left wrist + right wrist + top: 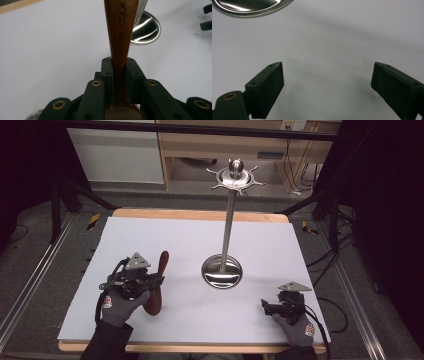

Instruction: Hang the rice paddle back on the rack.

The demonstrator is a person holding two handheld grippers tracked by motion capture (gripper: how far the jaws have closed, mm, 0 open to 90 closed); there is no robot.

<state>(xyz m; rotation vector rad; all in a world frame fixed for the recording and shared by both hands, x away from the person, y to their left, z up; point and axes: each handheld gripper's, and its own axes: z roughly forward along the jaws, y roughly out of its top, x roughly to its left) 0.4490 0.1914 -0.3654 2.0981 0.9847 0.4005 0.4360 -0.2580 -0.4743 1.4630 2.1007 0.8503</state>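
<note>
A dark wooden kitchen utensil (161, 270) marked MAXCOOK (121, 27) is at the front left of the table, handle pointing away and its broad end (153, 304) near the gloved hand. My left gripper (156, 283) is shut on its neck, both pads (107, 72) pressing the wood. A steel utensil stand (229, 220) rises mid-table from a round base (222, 271) to a hooked crown (235, 176). My right gripper (267, 307) rests at the front right, open (327, 75), with nothing between its jaws and the base rim (249, 7) beyond.
A white sheet (200, 237) covers the wooden table (200, 213). Dark tripod legs and cables lie on the floor at both sides. A wooden cabinet (220, 145) stands behind the table. The stand's base (146, 28) gleams just past the utensil.
</note>
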